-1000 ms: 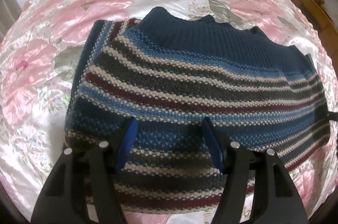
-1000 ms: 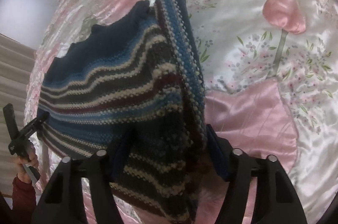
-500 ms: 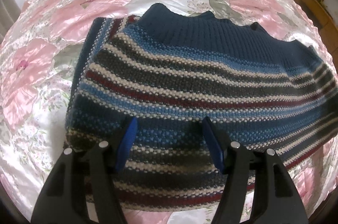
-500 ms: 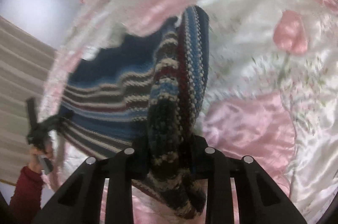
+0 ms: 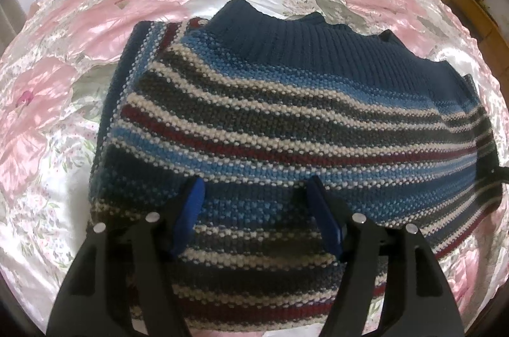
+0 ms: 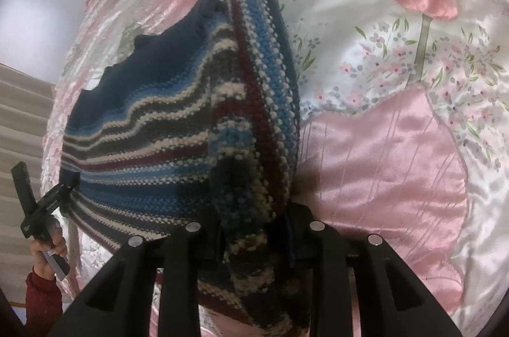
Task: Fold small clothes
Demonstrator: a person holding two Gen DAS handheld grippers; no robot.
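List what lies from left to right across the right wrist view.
Hand holding the left gripper → striped sweater → its bunched edge clamped in the right gripper → pink satin bedspread.

left tool (image 5: 256, 193): blue-padded fingers spread wide, nothing pinched between them
right tool (image 6: 254, 228): fingers squeezed tight, gripping knit fabric
hand (image 6: 47, 254): wrapped round the left tool's handle, red sleeve (image 6: 43, 298) below

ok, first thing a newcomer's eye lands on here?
The striped navy, blue, maroon and cream knit sweater fills the left wrist view, spread on a shiny pink floral satin bedspread. The right gripper is shut on a bunched edge of it; the left gripper hovers open above.
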